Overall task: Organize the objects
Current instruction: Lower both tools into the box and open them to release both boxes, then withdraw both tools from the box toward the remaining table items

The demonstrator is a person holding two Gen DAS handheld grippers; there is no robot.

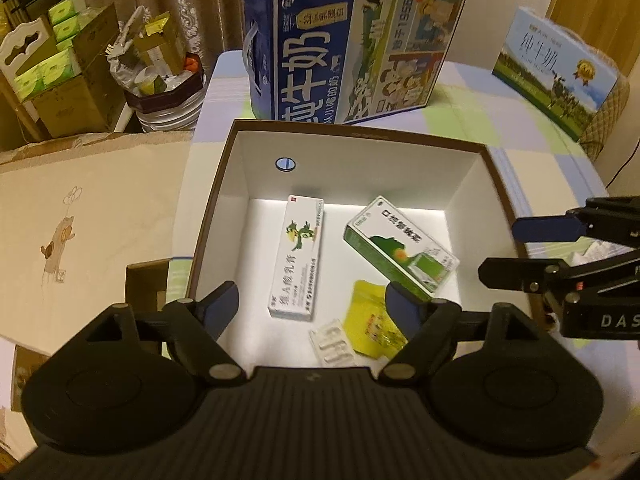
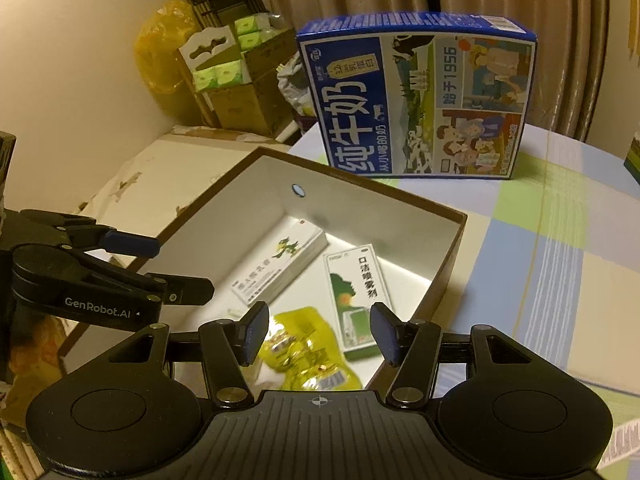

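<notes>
The open brown cardboard box with white interior (image 1: 224,184) sits on the checked tablecloth (image 1: 500,120) and holds four items. The long white ointment carton (image 1: 298,258) lies flat, long axis running 12 to 6 o'clock in the left wrist view. At its 3 o'clock, apart from it, the green-and-white spray carton (image 1: 400,244) lies flat, long axis running 10 to 4 o'clock. A yellow foil pouch (image 1: 372,320) and a clear blister strip (image 1: 332,342) lie at the box's 6 o'clock wall. The left gripper (image 1: 310,306) hangs above the box, pitched steeply downward, jaws wide apart and empty. The right gripper (image 2: 320,334) hangs likewise, jaws half apart, gripping nothing. A blue milk carton (image 1: 344,48) stands at 12 o'clock beyond the box.
</notes>
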